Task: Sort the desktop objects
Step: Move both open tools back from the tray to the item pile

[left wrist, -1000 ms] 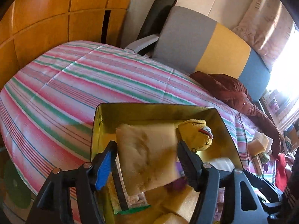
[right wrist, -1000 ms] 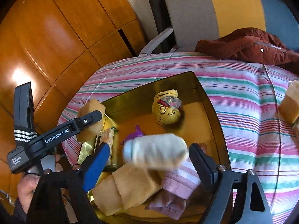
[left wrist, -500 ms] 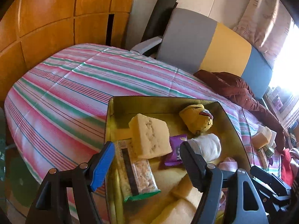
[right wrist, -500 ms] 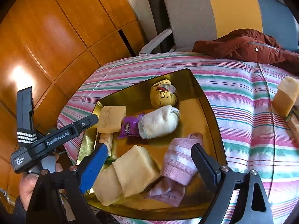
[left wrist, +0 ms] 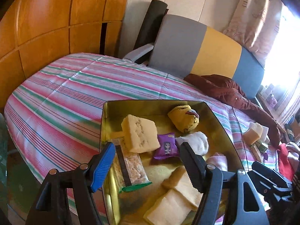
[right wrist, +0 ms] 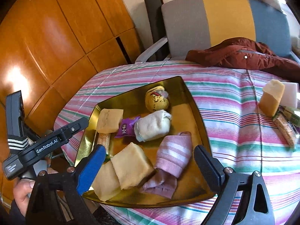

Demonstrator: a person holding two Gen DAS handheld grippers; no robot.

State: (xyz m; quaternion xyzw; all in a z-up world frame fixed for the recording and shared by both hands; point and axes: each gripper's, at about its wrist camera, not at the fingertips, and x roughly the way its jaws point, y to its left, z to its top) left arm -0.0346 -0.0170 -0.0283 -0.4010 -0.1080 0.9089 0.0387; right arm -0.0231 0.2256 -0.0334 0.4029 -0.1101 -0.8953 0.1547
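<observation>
Two spread, empty grippers, the left gripper (left wrist: 145,161) and right gripper (right wrist: 150,166), hang above my gold tray (right wrist: 196,112); the leftover sponge (right wrist: 271,98) stands nearer my right.

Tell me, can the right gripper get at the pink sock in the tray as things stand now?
Probably yes. The right gripper is open and empty, and the pink sock lies on top in the gold tray, just ahead of its jaws. Only a sponge lies close beside the sock.

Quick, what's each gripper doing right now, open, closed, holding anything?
Left gripper: open, empty, jaws just opened over the gold tray.
Right gripper: open, empty, jaws just opened.
</observation>
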